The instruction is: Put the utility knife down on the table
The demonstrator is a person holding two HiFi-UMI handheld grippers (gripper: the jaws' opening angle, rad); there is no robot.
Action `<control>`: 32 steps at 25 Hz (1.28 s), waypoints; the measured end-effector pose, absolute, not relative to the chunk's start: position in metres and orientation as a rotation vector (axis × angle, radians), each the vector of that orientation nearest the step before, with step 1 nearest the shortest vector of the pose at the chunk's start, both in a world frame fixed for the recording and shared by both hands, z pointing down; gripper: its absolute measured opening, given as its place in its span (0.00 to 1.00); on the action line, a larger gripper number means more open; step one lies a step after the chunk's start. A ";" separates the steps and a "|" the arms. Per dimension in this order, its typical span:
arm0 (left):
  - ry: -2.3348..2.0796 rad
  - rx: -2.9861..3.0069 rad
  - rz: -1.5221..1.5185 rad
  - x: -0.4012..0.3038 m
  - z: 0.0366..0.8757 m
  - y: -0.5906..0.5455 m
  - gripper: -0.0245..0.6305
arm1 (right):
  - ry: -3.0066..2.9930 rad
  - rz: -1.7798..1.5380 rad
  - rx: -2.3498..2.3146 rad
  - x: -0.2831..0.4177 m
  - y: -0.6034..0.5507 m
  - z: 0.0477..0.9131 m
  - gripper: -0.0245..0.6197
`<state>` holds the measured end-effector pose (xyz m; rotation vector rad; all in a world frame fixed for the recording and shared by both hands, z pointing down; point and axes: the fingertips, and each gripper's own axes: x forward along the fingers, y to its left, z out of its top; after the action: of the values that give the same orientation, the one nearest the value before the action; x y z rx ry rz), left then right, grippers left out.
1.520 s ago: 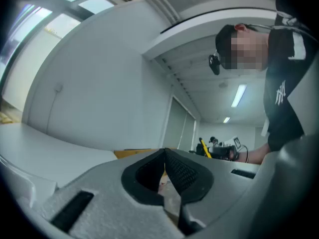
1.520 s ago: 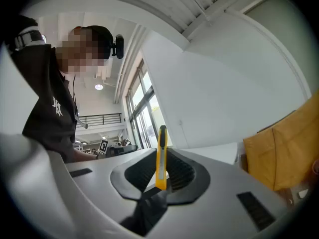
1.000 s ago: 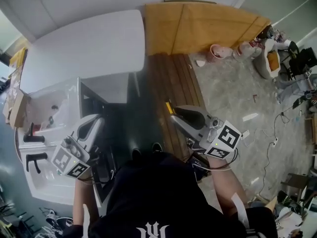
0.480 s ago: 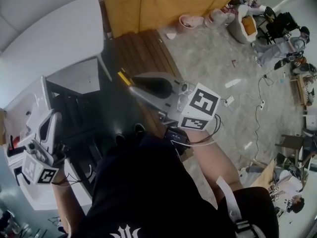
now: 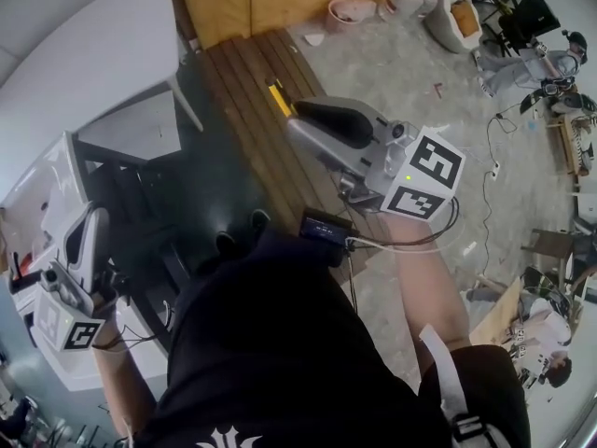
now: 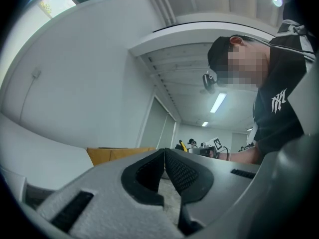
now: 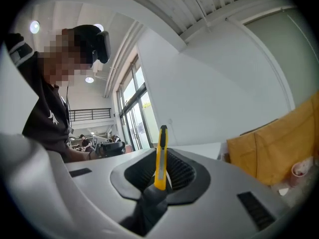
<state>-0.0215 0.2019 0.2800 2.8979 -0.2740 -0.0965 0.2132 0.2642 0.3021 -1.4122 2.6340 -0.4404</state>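
Evidently the utility knife had not yet reached the table. It was pinched upright between the jaws of the right gripper, its yellow body sticking out past their tips. In the head view it hung over the wooden floor planks, well off the table's right edge. The left gripper hung low at the person's side with its jaws pressed together on nothing. To do this step well, the right gripper would probably need to swing across past that edge and well inside it. It should then sink until the knife lay flat on the top, and only then spread its jaws. Whether the blade was out could not be told, so a gentle set-down seemed wiser than a drop.
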 end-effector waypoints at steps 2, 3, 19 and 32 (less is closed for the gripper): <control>-0.270 2.894 -0.088 -0.022 0.283 0.203 0.05 | 2.606 -0.456 -1.449 0.223 0.272 0.306 0.12; -0.269 2.892 -0.084 -0.022 0.283 0.204 0.05 | 2.595 -0.463 -1.460 0.225 0.275 0.307 0.12; -0.524 2.804 -0.084 -0.033 0.303 0.187 0.04 | 2.711 -0.350 -1.195 0.167 0.247 0.277 0.12; -0.847 2.795 -0.053 -0.116 0.320 0.077 0.05 | 2.802 -0.378 -1.065 0.090 0.101 0.311 0.12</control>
<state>-0.1163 0.0768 0.3200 2.7948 -0.8475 -0.0529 0.0899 0.1012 0.3112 -1.0648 2.8021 -0.3777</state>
